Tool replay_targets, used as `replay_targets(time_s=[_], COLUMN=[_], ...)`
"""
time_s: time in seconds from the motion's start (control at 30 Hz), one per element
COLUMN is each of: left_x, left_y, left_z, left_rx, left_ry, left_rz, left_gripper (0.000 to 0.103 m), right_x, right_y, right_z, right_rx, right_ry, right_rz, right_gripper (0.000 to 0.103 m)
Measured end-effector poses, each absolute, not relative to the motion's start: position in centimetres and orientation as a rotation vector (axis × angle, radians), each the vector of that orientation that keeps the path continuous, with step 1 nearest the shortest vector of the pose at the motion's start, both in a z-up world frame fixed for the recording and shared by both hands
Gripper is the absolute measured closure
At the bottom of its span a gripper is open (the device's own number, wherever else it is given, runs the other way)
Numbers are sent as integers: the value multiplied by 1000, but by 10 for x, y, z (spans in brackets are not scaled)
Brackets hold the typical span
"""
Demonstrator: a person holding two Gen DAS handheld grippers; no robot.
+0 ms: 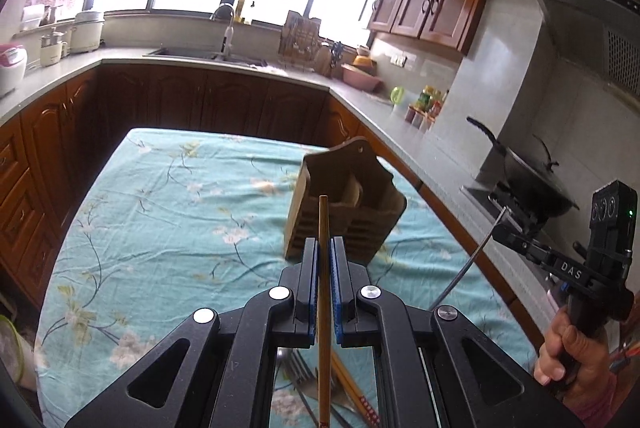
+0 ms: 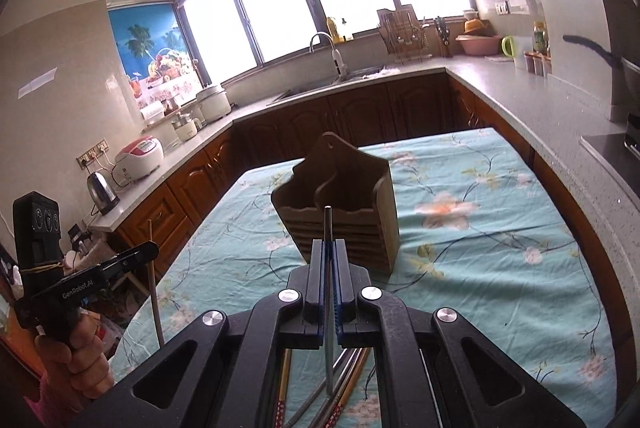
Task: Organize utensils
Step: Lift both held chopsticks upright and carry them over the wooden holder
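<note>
Left wrist view: the left tongs [image 1: 324, 256] are seen clamped on a wooden chopstick [image 1: 323, 292], held upright between the blue pads [image 1: 335, 288]. A brown wooden utensil holder [image 1: 344, 212] is noted just beyond the tips, standing on the floral-clothed surface [image 1: 160, 228]. A fork [image 1: 298, 368] and more chopsticks [image 1: 356, 392] are seen lying on the cloth beneath the tongs. At far right, the right tongs [image 1: 505, 218] are seen carrying a thin metal utensil [image 1: 466, 264].

Right wrist view: the right tongs [image 2: 329, 256] are closed on that metal utensil [image 2: 328, 308], gripped edge-on; its type cannot be told. The holder [image 2: 340, 204] is seen straight ahead, both compartments visible. Loose utensils [image 2: 344, 388] are noted on the surface [image 2: 500, 248] below. The left tongs [image 2: 150, 252] appear at left, chopstick [image 2: 154, 292] gripped.
</note>
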State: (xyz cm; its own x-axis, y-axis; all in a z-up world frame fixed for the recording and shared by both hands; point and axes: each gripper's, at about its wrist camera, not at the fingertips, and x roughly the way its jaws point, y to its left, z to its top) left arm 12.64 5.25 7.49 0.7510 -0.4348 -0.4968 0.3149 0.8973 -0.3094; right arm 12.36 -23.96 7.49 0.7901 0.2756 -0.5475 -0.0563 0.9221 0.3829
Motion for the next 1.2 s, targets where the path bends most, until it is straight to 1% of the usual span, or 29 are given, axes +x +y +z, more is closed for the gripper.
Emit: replay_targets(time_s=[0.37,0.53,0.6,0.77,0.9,1.0,1.03,1.1,1.13,1.17,1.2], left_x=[138,154,162,186,197,200,201,205,208,210,214], left_y=[43,38,35,24,20,20,22,24,23,23,23], left_z=[84,92,95,92,86,78,77,70,65,66,62], left_rx=[-237,-253,-265,-287,-301,-302,-304,-311,-313,-313,-313], left_ry=[481,418,395,368,364,363,366,378,385,389,397], left_rz=[-371,-355,-353,-347,-347,-347,-345,-348,-347,-347,-346], left_gripper=[99,99,99,99,99,99,99,99,99,99,99], right_x=[132,140,145,162,172,176,180,189,195,202,209], right_y=[-244,-248,-252,-260,-264,-270,-272,-283,-287,-291,-295], right_z=[100,118,125,137,132,111,99,65,47,26,6], right_rx=[347,334,332,320,324,339,345,409,415,426,442], right_ry=[564,514,494,462,469,520,559,643,693,733,770], right_rz=[178,173,167,154,154,133,134,114,79,60,39], right_gripper=[101,101,103,103,103,103,102,92,72,65,65])
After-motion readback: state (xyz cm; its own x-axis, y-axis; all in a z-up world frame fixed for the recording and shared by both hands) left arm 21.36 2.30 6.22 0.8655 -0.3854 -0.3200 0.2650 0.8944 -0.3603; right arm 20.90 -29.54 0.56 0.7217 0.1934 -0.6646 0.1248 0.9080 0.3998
